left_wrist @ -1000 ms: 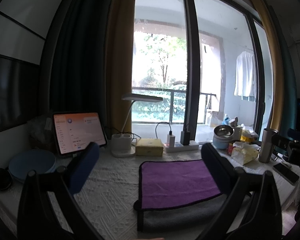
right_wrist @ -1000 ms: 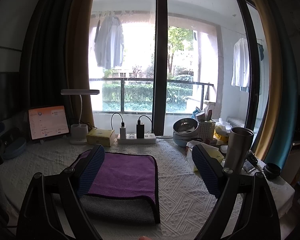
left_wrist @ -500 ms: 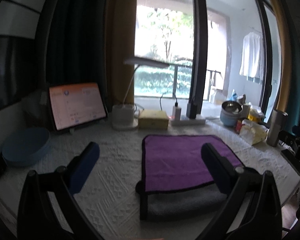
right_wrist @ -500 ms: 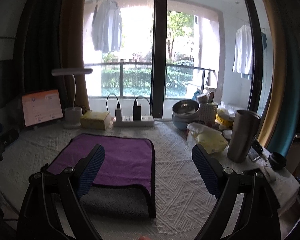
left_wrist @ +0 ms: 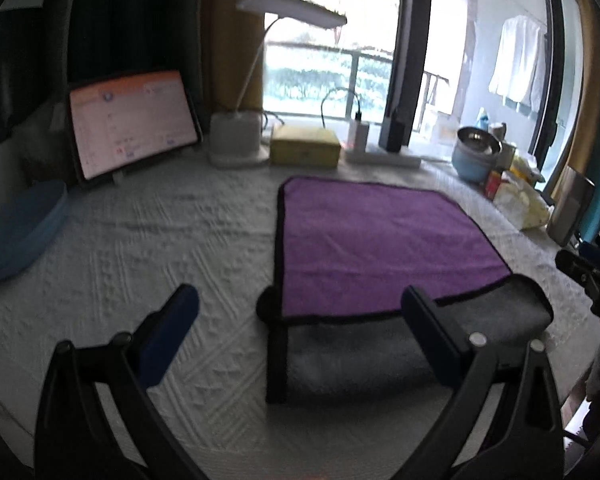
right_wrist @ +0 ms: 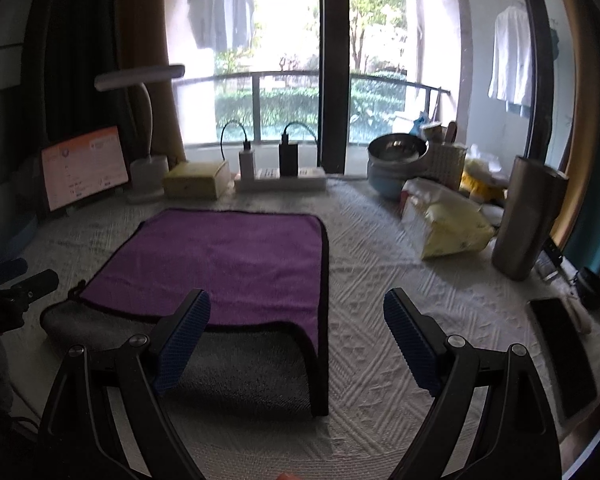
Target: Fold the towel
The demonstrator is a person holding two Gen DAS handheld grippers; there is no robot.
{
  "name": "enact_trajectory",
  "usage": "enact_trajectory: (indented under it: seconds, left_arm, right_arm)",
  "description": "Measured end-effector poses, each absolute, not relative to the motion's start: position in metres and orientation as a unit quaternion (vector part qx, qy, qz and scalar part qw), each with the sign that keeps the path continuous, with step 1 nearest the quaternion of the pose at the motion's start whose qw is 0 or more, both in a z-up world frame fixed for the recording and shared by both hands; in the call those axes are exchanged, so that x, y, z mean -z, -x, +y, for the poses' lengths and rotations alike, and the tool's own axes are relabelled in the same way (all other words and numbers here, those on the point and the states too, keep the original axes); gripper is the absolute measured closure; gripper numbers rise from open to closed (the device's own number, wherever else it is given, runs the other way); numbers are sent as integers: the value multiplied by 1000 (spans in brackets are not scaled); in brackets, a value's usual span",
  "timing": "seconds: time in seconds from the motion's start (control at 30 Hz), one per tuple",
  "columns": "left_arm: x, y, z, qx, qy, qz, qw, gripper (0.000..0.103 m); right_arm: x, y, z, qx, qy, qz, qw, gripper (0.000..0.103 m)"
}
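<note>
Two tools hang over the bench, and both are spread wide with nothing in them. The towel lies flat on the bench between them. It is purple on top and grey below, with a black edge. It looks folded once already, since the purple layer lies over the grey one and the grey part sticks out at the near side.

The left tool is low over the towel's near left corner. The right tool is over the near right corner. Neither one touches the cloth yet.

I think the next fold starts with a good grab. Each tool should come down on its own corner, one finger on top and one slid under the grey edge. Pinch all the layers there, not just the top one (a loose layer will slip and make a lumpy fold). Both tools should shut at about the same time and lift together, so the edge stays straight. Then carry the edge over to meet the far edge, keep it low, and line up the black borders before letting go.

Take care near the cup and the yellow bag on the right, which stand close to the towel
</note>
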State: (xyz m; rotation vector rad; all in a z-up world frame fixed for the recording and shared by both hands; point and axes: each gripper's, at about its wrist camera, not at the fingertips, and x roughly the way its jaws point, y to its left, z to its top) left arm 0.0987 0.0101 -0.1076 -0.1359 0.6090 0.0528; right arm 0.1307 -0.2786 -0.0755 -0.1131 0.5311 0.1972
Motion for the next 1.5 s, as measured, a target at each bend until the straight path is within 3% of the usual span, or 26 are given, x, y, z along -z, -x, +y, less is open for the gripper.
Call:
enact_trajectory:
  seconds: [0.2, 0.33, 0.5, 0.57, 0.7, 0.87, 0.97, 1.03, 1.13, 1.5]
  left_arm:
    - [118, -105, 10, -10, 76, 327, 942, 2]
    - [124, -109, 7, 8, 70, 347, 935, 20]
    - [134, -114, 3, 20, 66, 371, 926, 30]
    - [138, -114, 4, 20, 69, 377, 924, 44]
    - [141, -112, 1, 12, 48, 376, 925, 50]
    - [146, -108, -6, 9, 18, 372, 928, 59]
    - [146, -105, -12, 10, -6, 364, 931, 67]
    - [146, -103, -15, 10, -16, 361, 933, 74]
    - [146, -101, -19, 14, -24, 357, 934, 83]
    - [138, -98, -17, 25, -12, 345, 938, 91]
  right_arm:
    - [87, -142, -278, -107, 51, 292, 949, 14]
    - [97, -150, -279, -112, 50, 321, 939, 23]
    - [112, -159, -279, -112, 48, 357, 926, 28]
    - [118, -163, -279, -110, 49, 369, 921, 31]
    - [125, -163, -276, -113, 61, 378, 917, 39]
    - [131, -162, -266, -119, 91, 383, 912, 53]
    - [133, -161, -263, -122, 104, 379, 912, 68]
    - [132, -159, -261, -117, 113, 372, 914, 86]
    - [133, -157, -259, -117, 124, 364, 916, 95]
    - [117, -148, -262, -127, 123, 328, 928, 98]
